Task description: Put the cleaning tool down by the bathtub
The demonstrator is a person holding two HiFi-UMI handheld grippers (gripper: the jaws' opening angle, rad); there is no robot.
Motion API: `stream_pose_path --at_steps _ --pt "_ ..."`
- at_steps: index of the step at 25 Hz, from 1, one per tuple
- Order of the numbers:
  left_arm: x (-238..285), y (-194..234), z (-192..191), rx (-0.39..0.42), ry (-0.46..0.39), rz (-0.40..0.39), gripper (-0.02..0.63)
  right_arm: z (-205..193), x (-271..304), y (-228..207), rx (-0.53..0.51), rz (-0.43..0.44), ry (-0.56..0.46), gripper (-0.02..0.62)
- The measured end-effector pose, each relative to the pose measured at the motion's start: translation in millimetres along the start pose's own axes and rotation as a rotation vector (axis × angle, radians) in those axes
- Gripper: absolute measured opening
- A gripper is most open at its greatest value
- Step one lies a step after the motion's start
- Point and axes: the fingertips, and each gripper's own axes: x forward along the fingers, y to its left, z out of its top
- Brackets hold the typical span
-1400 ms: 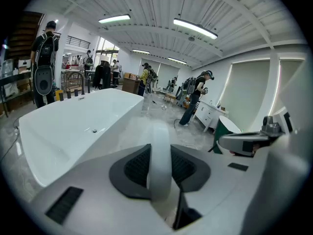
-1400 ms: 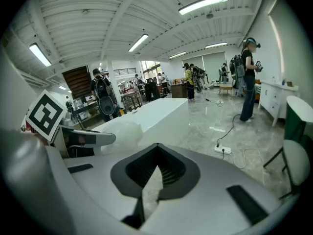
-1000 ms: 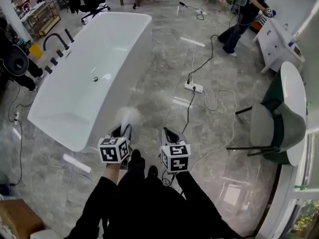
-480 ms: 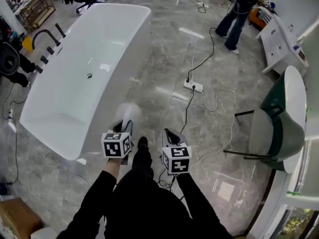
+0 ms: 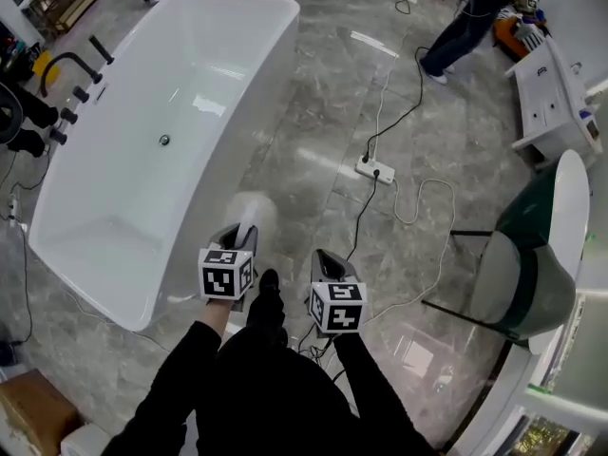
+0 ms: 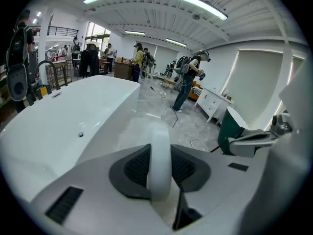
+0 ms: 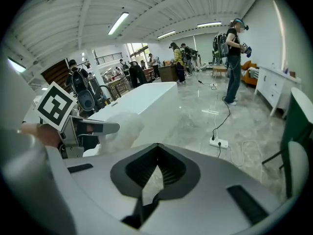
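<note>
tool: white, fluffy-headed tool (image 5: 249,207), off the floor, just beside tub (image 5: 277,28) long wall, near its close end
left gripper (image 5: 236,239): clenched on tool handle, head pointing forward along tub side
right gripper (image 5: 326,262): jaws pressed together, nothing between; just beyond left gripper, on side away from tub
floor (image 5: 313,150): grey marble, bare strip along tub wall below tool
cable (image 5: 353,226): farther from tub than tool, clear of that strip
done: tool brought to tub side, judged from position
left to do: lower onto floor by tub wall, loosen jaws, draw gripper back
stage: likely just before lowering, tool not yet set down
</note>
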Motion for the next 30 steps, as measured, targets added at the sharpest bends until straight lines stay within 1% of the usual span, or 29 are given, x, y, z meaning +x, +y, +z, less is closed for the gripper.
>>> stream_pose_path --at_steps 6,11,17,21,24,27,30 --pt "37 9 22 -0.009 0.028 -0.009 0.098 27 41 -21 -0.006 -0.008 0.046 0.0" --pt "69 10 38 0.0 0.024 -0.031 0.098 54 62 -43 0.002 -0.024 0.01 0.0" --pt "119 7 47 -0.009 0.058 0.006 0.098 85 93 -84 -0.027 -0.002 0.018 0.0" --pt "160 9 57 -0.013 0.048 0.028 0.098 98 129 -106 -0.071 0.048 0.042 0.0" --pt "193 17 58 -0.012 0.037 0.038 0.098 99 162 -121 -0.095 0.071 0.06 0.0" --pt "226 32 56 -0.006 0.042 0.044 0.098 95 195 -136 -0.109 0.069 0.083 0.0" --pt "253 47 48 -0.005 0.043 0.041 0.098 81 221 -146 -0.099 0.067 0.091 0.0"
